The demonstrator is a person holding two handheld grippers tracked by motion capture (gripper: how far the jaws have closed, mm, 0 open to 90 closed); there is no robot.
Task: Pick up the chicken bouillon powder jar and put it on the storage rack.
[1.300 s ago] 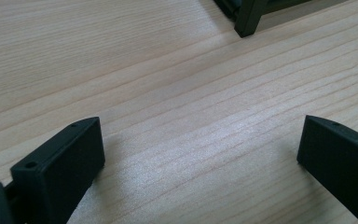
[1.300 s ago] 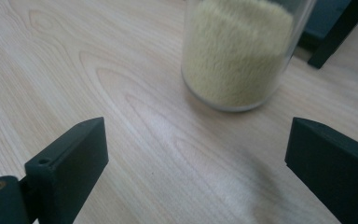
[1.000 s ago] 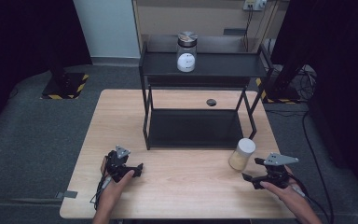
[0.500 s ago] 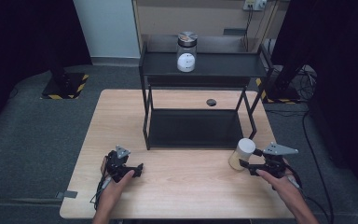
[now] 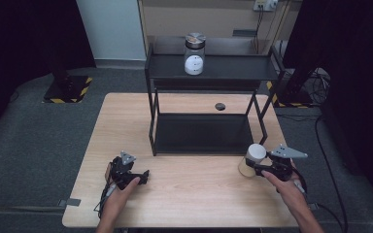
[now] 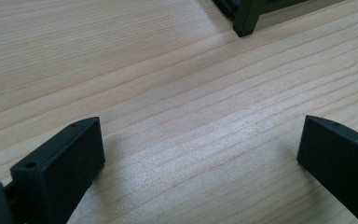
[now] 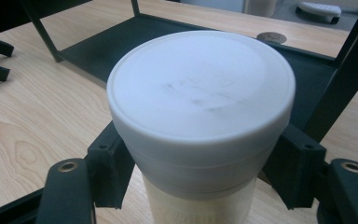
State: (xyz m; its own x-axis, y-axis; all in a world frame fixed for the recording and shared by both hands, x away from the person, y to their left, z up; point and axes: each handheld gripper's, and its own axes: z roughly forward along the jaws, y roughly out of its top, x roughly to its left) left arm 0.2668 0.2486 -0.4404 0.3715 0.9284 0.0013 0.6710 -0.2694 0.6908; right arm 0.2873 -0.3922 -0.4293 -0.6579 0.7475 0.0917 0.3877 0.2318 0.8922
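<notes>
jar: white-lidded jar (image 7: 200,121) stands upright on the table (image 5: 199,194), just in front of the shelf rack (image 5: 209,131), near my right side
right gripper (image 5: 261,167): jaws straddle the jar under its lid, touching or nearly, grip not yet sure
left gripper (image 5: 143,175): spread, nothing held, well apart from the jar
axis: vertical, so I come in sideways
</notes>
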